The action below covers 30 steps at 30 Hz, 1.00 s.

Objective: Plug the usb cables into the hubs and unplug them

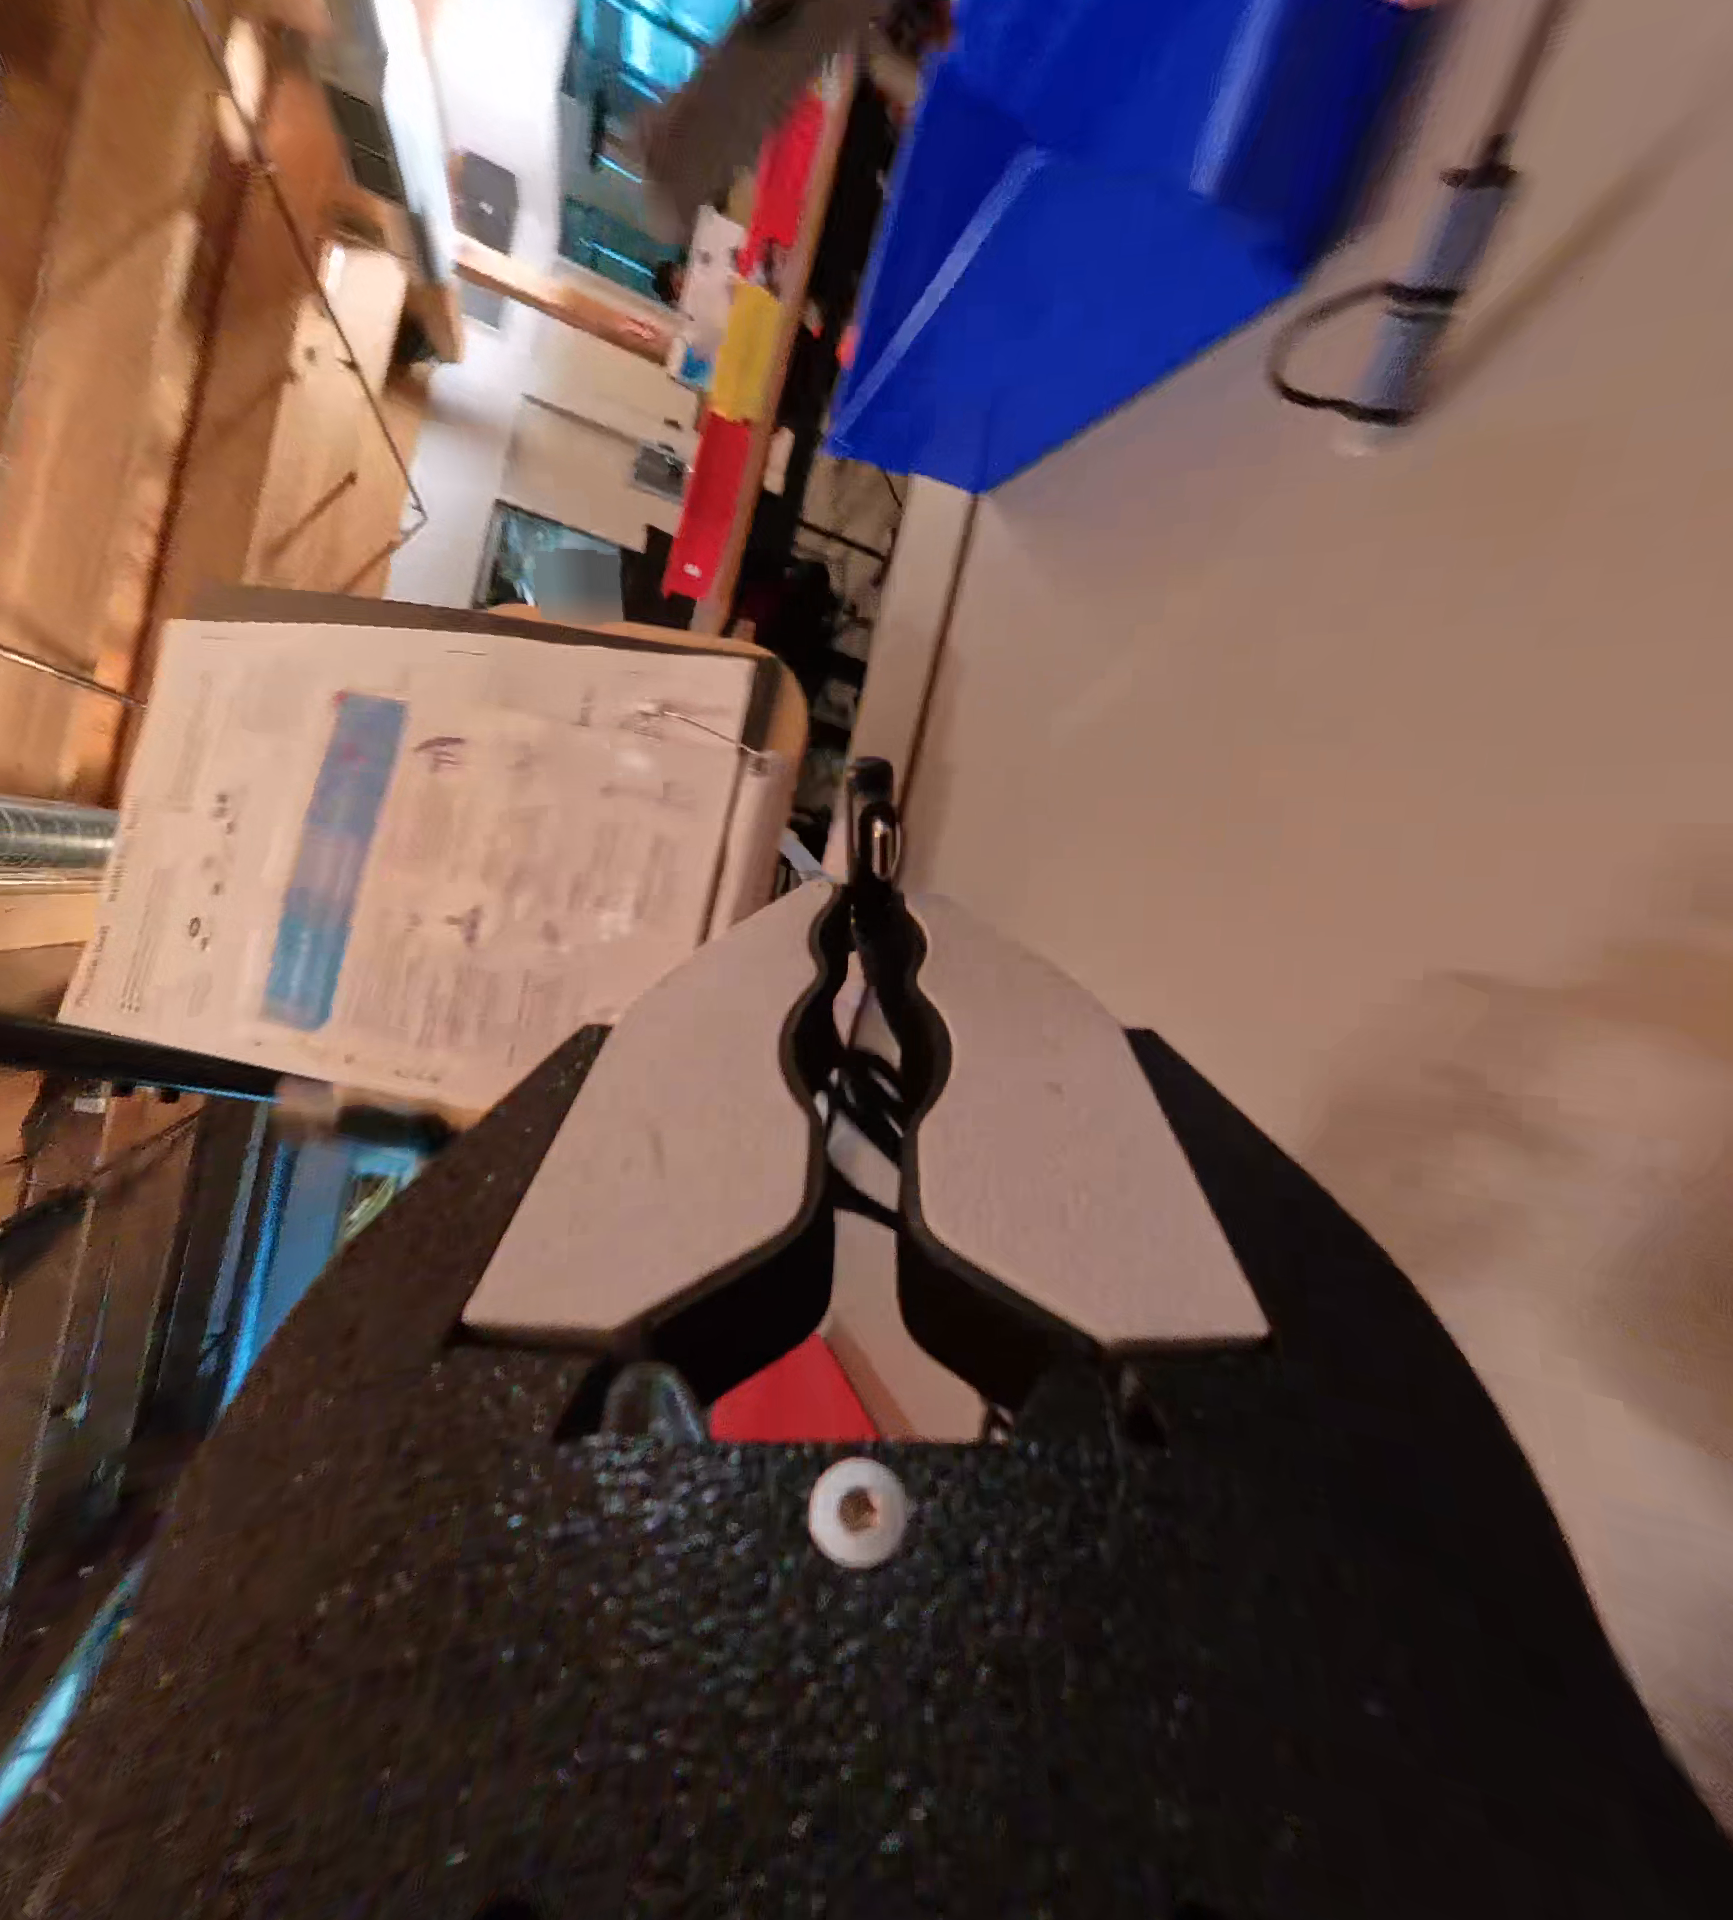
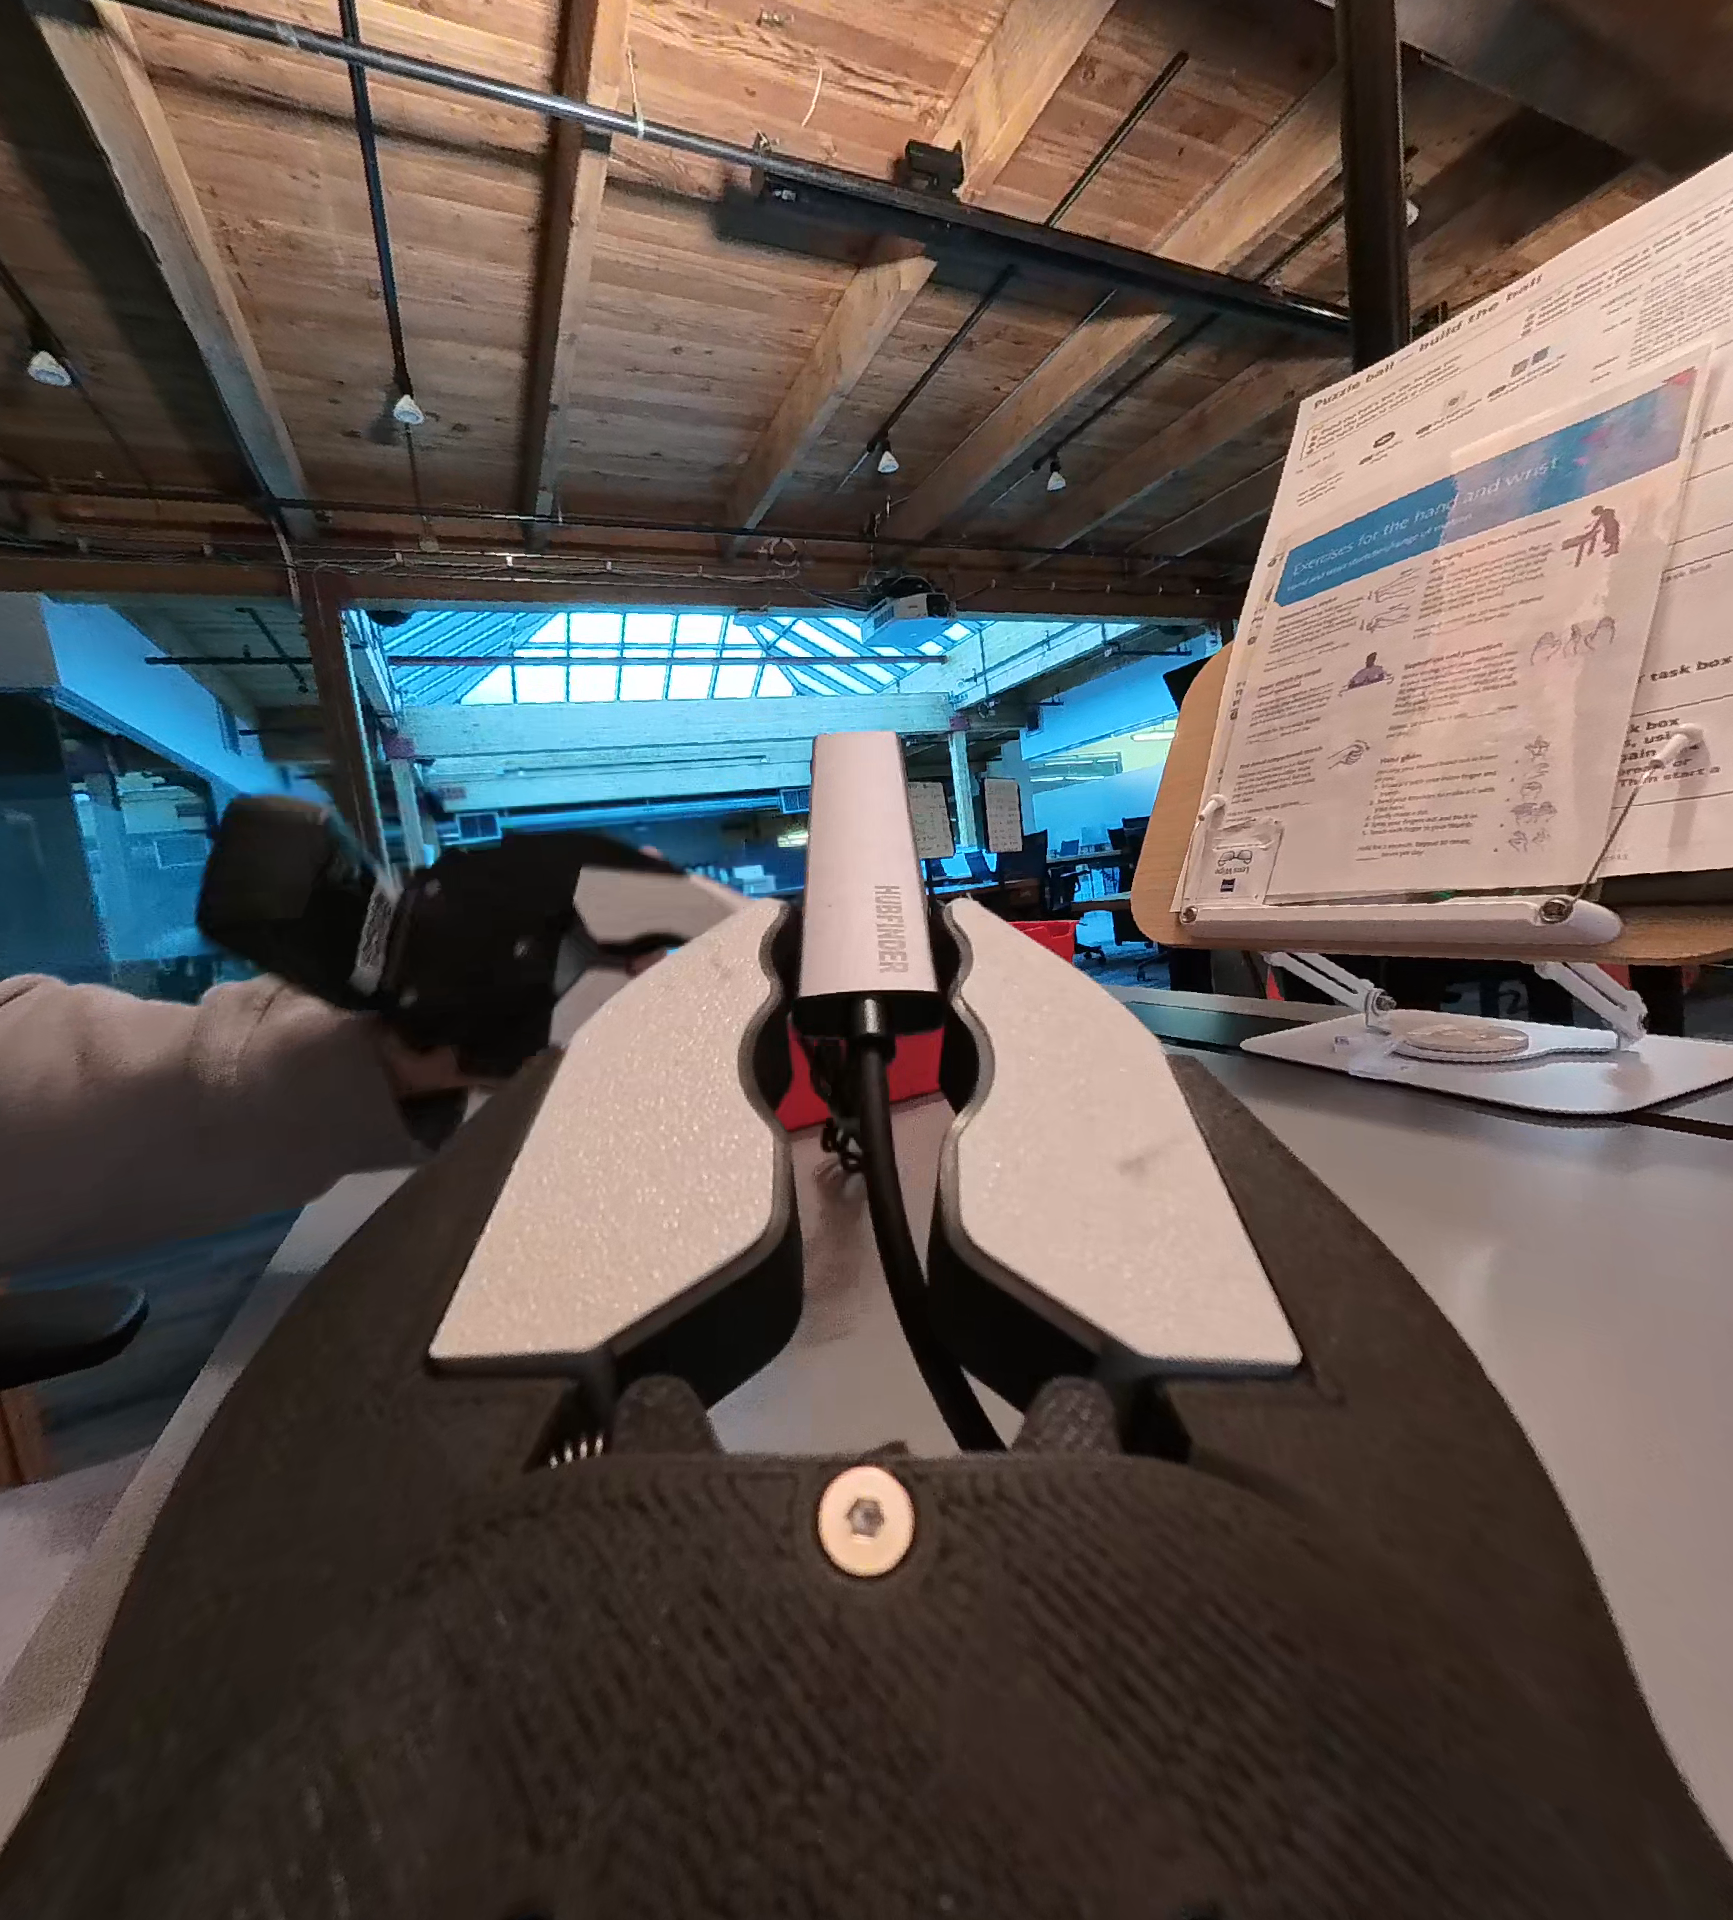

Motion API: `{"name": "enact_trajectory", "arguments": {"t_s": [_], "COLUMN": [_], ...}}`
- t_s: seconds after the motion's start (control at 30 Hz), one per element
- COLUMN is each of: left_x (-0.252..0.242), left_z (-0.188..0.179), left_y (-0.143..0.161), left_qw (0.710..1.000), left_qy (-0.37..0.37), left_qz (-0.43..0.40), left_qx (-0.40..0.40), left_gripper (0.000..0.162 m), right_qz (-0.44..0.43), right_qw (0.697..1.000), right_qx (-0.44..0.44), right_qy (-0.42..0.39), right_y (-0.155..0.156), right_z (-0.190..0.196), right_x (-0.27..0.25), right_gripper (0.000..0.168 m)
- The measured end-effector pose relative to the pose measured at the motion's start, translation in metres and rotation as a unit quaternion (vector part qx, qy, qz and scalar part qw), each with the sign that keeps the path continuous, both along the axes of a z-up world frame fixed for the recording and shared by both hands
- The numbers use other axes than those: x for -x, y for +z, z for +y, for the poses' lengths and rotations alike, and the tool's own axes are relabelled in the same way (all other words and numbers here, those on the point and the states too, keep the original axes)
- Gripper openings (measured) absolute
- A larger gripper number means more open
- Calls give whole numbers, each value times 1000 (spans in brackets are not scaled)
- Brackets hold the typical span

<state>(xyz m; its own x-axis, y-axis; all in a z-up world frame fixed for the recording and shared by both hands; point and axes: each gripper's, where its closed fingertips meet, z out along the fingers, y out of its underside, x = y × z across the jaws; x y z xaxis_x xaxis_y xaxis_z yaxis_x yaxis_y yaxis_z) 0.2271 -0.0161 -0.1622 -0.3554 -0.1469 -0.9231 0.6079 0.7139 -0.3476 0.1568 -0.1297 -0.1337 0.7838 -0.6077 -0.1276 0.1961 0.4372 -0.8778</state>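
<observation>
My right gripper is shut on a silver stick-shaped hub and holds it upright above the table. The hub's own black cable runs back between the fingers. My left gripper is shut on a black USB cable plug, whose metal tip sticks out past the fingertips. The plug's thin cable hangs behind the pads. The left gripper also shows in the right wrist view, blurred, just left of the hub, held by a hand in a grey sleeve.
A second grey hub with a looped black cable lies on the light table by a blue bin. A document stand with papers stands at the right. A red bin sits behind the hub. My hands' fingertips stand some 15 cm from each other.
</observation>
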Motion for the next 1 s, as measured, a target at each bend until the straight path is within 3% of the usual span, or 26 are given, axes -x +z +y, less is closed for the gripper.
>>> {"name": "enact_trajectory", "arguments": {"t_s": [0.3,0.43,0.53,0.6,0.7,0.73,0.8,0.87,0.9,1.0], "left_x": [42,46,49,50,49,50,54,53,48,26], "left_z": [-1,5,9,11,14,15,15,16,15,10], "left_y": [-74,-72,-47,-16,41,57,77,70,55,2], "left_qw": [991,977,948,914,840,804,704,611,592,600], "left_qy": [-35,-53,-84,-111,-151,-163,-187,-187,-166,-87], "left_qz": [104,196,307,388,501,547,657,749,773,789], "left_qx": [-83,-71,-17,44,142,169,197,176,157,98], "left_gripper": [6,5,5,6,6,5,6,6,6,6], "right_qz": [0,0,-1,-1,-2,-3,-6,-8,-11,-12], "right_qw": [1000,1000,1000,1000,1000,1000,1000,1000,1000,1000], "right_qx": [-3,-5,-7,-6,-6,-6,-10,-20,-25,-26], "right_qy": [0,-1,-2,-2,-4,-7,-11,-13,-10,-12], "right_y": [0,0,0,0,1,1,1,3,4,4], "right_z": [-1,-2,-2,-2,-3,-4,-8,-12,-13,-13], "right_x": [0,0,0,0,0,0,0,1,2,2], "right_gripper": [24,24,24,24,24,24,24,24,24,25]}}
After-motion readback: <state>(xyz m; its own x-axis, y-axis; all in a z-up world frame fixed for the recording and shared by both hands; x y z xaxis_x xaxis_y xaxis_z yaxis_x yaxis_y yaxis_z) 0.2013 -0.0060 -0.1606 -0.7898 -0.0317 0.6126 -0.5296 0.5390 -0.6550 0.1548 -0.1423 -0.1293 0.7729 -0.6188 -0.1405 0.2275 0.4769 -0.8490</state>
